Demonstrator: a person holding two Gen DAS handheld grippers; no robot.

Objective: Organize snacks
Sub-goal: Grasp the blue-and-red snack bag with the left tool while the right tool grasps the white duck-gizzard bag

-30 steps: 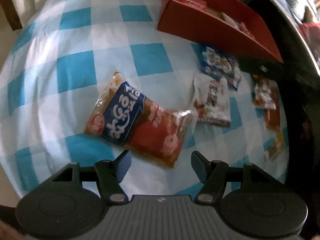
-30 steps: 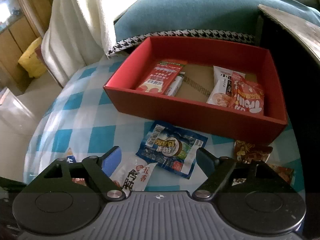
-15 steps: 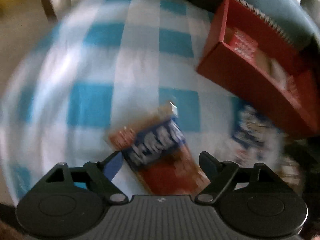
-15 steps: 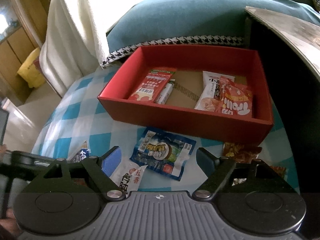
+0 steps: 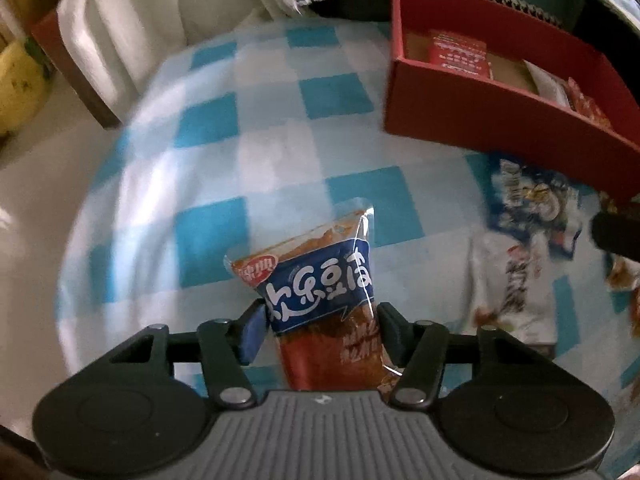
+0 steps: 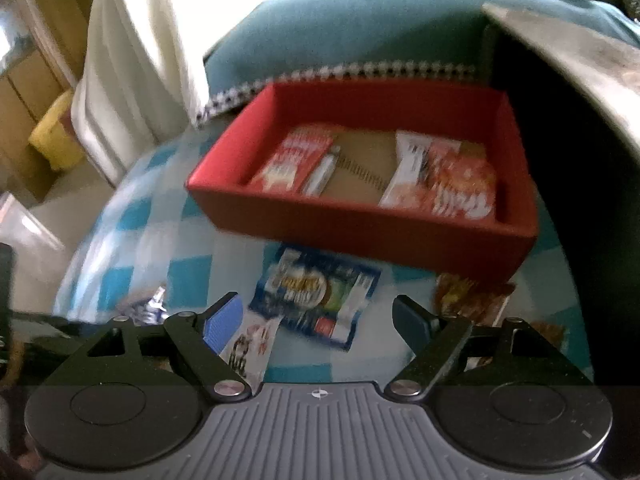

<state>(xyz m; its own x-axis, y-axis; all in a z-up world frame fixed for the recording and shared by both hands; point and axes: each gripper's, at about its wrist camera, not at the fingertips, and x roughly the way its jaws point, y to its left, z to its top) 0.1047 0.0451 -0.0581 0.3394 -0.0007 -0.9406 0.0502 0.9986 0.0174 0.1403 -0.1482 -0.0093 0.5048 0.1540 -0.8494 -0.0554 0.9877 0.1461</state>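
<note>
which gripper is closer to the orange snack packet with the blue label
Left. The left gripper has that packet between its closing jaws; the right gripper hovers open over other snacks near the red box.

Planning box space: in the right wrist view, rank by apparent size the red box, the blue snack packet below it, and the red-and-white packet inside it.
1. red box
2. blue snack packet
3. red-and-white packet; close to the blue one, and it lies farther away, so unsure.

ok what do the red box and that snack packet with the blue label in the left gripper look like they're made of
Red box: looks like cardboard, with matte red walls and a bare brown floor inside. Snack packet: probably thin plastic film, glossy, with a clear sealed edge at the top and a brown filling showing through. It sits between the left gripper's closing fingers.
</note>
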